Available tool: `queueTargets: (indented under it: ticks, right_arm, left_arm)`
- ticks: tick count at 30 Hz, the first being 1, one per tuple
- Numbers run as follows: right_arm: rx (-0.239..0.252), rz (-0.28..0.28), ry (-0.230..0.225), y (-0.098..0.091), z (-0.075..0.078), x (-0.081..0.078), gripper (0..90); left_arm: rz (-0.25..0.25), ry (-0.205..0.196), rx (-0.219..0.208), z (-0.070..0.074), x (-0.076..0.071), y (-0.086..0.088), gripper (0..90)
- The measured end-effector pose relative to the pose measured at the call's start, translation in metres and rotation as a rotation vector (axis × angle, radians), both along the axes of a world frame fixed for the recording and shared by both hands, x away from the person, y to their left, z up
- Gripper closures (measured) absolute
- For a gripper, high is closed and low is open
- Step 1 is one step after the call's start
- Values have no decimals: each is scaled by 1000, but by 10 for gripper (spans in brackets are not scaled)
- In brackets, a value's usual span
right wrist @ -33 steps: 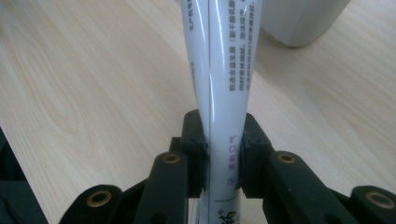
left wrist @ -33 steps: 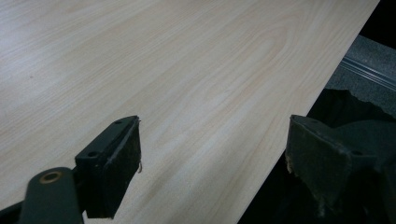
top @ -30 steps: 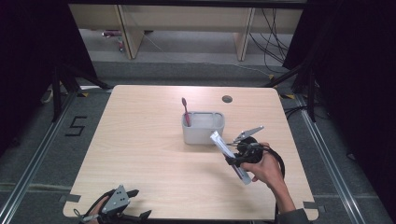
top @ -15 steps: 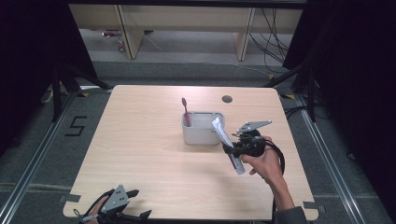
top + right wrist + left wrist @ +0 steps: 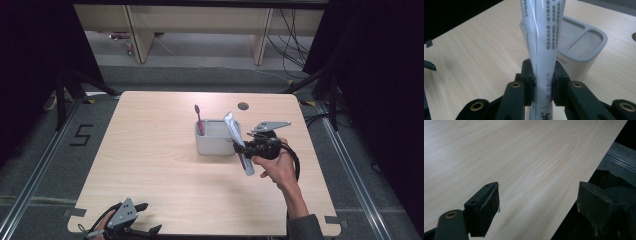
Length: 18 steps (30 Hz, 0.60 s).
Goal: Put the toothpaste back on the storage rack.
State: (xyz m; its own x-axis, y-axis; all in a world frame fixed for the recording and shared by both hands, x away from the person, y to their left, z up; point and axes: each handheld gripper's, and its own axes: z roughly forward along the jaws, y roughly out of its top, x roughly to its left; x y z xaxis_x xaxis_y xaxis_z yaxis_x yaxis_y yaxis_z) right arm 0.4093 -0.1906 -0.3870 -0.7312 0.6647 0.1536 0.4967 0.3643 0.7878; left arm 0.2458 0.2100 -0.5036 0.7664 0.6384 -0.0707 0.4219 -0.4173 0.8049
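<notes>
A white toothpaste tube (image 5: 239,142) (image 5: 543,50) is clamped between the jaws of my right gripper (image 5: 246,148) (image 5: 543,83), which is shut on it. The tube tilts with its flat end up, just right of the grey holder (image 5: 215,140) (image 5: 584,47). A red toothbrush (image 5: 198,119) stands in the holder's left compartment. The holder's nearer compartments look empty in the right gripper view. My left gripper (image 5: 145,220) (image 5: 537,207) rests at the table's near left edge, open with nothing between its pads.
The light wooden table (image 5: 150,165) has a round cable hole (image 5: 243,106) at the back right. Behind it stand shelf legs and cables on the floor. A floor mark reading 5 (image 5: 81,135) lies at the left.
My right gripper has lifted the toothpaste tube and carried it toward the holder's right side, with the tube now more upright. The left gripper has stayed put.
</notes>
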Motion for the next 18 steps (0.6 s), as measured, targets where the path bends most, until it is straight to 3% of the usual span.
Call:
queueTargets:
  ticks: [1,2,4,5,6,7,8,12,13,14,16,17,18]
  right_arm:
    - [6,-28,20,1,2,-1,758]
    - [24,-22,7,2,2,0,758]
    - [41,-19,6,5,5,2,758]
    - [31,-15,-17,4,6,5,758]
    - [55,-27,-18,7,6,5,758]
    - [58,-25,-8,7,8,6,758]
    - [43,-10,-40,8,9,8,758]
    - [75,-37,-31,15,14,11,758]
    - [59,-36,-68,15,15,14,758]
    - [77,-46,-68,18,16,14,758]
    - [71,-44,-81,20,18,18,758]
    - [75,-56,-61,21,20,18,758]
    - [74,-53,-92,22,21,21,758]
  left_arm:
    - [-2,2,2,0,0,0,180]
    - [-13,6,20,1,0,1,180]
    - [0,9,6,0,0,0,180]
    - [2,7,-6,0,0,0,180]
    - [-6,5,9,0,0,1,180]
    - [2,6,-5,0,0,0,180]
    - [4,11,4,0,-1,0,180]
    - [-5,6,14,1,0,1,180]
    - [2,4,2,0,0,0,180]
    - [-10,2,19,1,1,2,180]
    - [1,10,-2,1,-1,0,180]
    - [1,10,-2,1,-1,0,180]
    - [4,11,-5,1,-1,0,180]
